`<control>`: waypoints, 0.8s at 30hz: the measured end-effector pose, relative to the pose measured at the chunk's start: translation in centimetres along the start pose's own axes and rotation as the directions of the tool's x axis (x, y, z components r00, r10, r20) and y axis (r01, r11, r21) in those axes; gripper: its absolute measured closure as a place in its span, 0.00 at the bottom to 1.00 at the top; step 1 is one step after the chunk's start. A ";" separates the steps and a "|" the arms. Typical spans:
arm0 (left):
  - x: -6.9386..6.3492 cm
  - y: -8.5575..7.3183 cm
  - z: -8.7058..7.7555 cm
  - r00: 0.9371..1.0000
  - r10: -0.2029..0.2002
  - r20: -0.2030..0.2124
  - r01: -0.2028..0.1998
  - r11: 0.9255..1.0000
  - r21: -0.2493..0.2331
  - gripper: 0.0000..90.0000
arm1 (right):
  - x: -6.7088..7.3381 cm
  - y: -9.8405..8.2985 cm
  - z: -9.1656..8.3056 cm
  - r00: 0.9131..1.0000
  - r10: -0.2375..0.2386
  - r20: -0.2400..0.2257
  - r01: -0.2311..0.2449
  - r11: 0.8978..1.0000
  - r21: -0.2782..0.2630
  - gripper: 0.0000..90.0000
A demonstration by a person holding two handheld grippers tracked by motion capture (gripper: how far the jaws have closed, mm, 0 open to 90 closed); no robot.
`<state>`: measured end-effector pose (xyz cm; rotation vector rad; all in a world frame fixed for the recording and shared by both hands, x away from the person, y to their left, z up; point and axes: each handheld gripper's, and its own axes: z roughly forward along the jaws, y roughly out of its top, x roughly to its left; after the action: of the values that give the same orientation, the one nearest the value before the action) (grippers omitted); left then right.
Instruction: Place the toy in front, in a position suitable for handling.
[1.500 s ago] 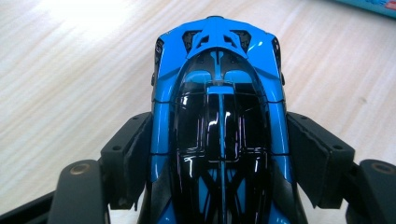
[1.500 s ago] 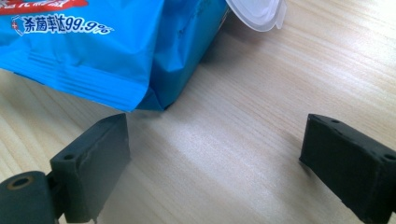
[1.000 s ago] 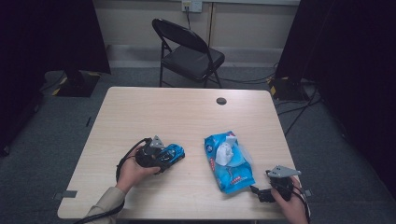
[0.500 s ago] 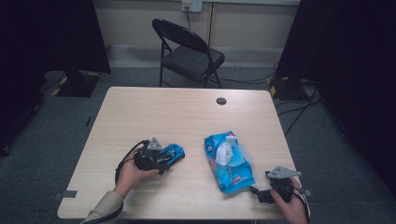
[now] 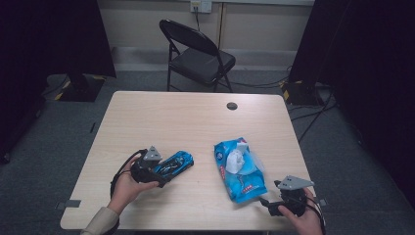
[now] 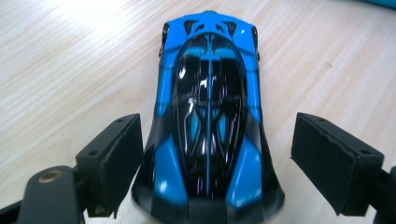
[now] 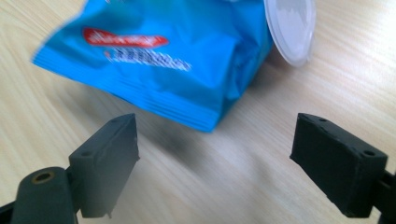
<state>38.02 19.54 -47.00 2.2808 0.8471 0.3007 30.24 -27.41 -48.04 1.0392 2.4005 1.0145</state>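
At lower left our left gripper (image 5: 164,171), jaws just opening, straddles the blue toy car (image 6: 208,121) ungripped, while our right gripper (image 5: 269,208), lower right, gapes empty, closing slightly, before the blue wipes pack (image 7: 168,56).

Black grippers (image 5: 155,171), grey plates, beige sleeve (image 5: 100,223)

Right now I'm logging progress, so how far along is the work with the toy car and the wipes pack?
Done: the blue toy car lies on the table, the left gripper straddling its rear; its jaws have just been opening and the pads stand clear of the car. In hand: nothing. The right gripper is open, just short of the blue wipes pack. Probably left: gripping that pack.
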 end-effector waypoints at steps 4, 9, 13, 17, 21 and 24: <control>0.1 -0.7 -0.7 1.000 -0.003 -0.002 0.003 1.000 -0.001 0.19 | 0.7 0.5 -0.4 1.000 0.005 -0.016 -0.005 1.000 -0.026 0.16; 0.4 -1.7 -1.8 1.000 -0.015 0.003 0.015 1.000 -0.005 0.19 | 1.5 1.8 -0.4 0.999 0.042 -0.028 -0.043 0.997 -0.066 0.16; 0.6 -2.3 -2.1 1.000 -0.014 0.010 0.014 1.000 -0.001 0.19 | 2.5 2.8 0.3 0.999 0.036 -0.035 -0.039 0.996 -0.083 0.16; 0.8 -2.7 -2.1 1.000 -0.021 0.009 0.021 1.000 0.006 0.19 | 3.3 3.4 1.4 0.999 0.042 -0.033 -0.045 0.995 -0.088 0.16; 0.8 -3.0 -2.0 0.999 -0.026 0.020 0.026 1.000 0.013 0.19 | 4.0 3.7 2.4 0.999 0.038 -0.022 -0.040 0.996 -0.084 0.16; 0.9 -3.1 -2.0 1.000 -0.018 0.022 0.018 1.000 0.015 0.19 | 4.3 3.8 2.7 0.999 0.035 -0.034 -0.038 0.997 -0.074 0.16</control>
<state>36.35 22.85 -47.56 2.2844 0.8607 0.2615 30.73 -21.12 -47.25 1.0512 2.3579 1.1337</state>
